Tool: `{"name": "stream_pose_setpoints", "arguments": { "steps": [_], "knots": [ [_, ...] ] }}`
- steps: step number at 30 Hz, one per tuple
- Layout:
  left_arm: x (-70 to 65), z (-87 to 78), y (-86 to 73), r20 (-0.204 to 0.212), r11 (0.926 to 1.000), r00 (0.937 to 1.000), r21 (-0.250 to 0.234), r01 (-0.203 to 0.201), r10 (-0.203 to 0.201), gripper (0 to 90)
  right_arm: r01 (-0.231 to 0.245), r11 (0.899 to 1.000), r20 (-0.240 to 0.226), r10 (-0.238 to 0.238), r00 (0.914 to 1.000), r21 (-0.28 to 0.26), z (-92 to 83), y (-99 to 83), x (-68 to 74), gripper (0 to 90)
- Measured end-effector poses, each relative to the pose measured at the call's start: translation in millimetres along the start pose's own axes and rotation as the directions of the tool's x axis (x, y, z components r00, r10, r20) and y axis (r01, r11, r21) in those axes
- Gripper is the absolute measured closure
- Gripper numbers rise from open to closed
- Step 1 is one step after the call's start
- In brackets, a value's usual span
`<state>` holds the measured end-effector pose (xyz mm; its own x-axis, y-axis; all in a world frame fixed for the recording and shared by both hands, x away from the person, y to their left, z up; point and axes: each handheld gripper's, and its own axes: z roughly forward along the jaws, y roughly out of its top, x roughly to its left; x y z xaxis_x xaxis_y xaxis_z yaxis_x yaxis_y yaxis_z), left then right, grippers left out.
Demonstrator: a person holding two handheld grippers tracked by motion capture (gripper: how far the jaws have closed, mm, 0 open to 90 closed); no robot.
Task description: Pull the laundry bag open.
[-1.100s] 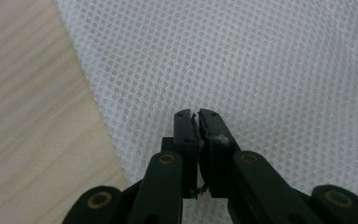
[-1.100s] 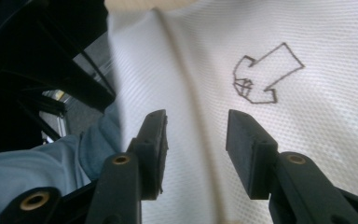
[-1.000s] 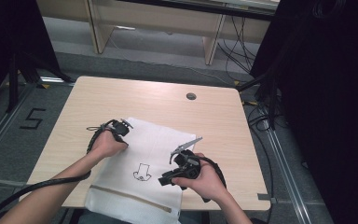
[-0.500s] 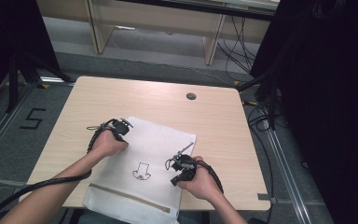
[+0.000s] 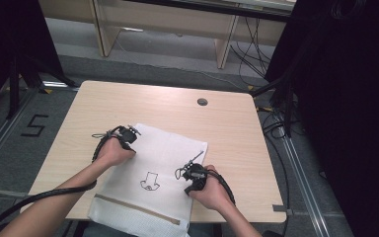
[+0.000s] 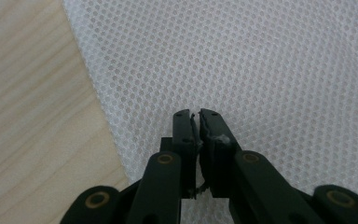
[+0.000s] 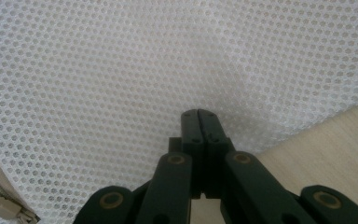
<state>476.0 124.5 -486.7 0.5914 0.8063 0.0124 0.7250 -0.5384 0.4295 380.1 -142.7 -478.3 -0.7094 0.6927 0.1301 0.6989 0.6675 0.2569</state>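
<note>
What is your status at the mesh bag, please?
Left gripper shut, right gripper shut, both over white mesh bag. Bag flat on table. Nothing in the way.

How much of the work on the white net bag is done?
The white mesh bag lies flat on the table, its near end with the zipper hanging over the edge. The left gripper and right gripper are shut, pressing down near its two side edges. Any folding looks not yet begun.
</note>
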Motion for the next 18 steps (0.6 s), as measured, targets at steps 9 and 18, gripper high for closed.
{"name": "stream_pose_setpoints", "arguments": {
  "steps": [9, 18],
  "knots": [
    [0.5, 0.1, -0.4, -0.008, 1.0000, 0.9999, -0.006, -0.008, 0.008, 80.9, -0.025, 1.000, 0.043, 0.025, 0.9987, -0.004, 0.1, 6.7, -9.8, 90.0],
    [9.7, 2.0, 1.4, -0.029, 0.9988, 0.9994, -0.045, -0.021, 0.020, 66.7, -0.067, 0.998, 0.074, 0.069, 0.9949, -0.021, 0.8, 16.8, -26.7, 90.0]
  ]
}}
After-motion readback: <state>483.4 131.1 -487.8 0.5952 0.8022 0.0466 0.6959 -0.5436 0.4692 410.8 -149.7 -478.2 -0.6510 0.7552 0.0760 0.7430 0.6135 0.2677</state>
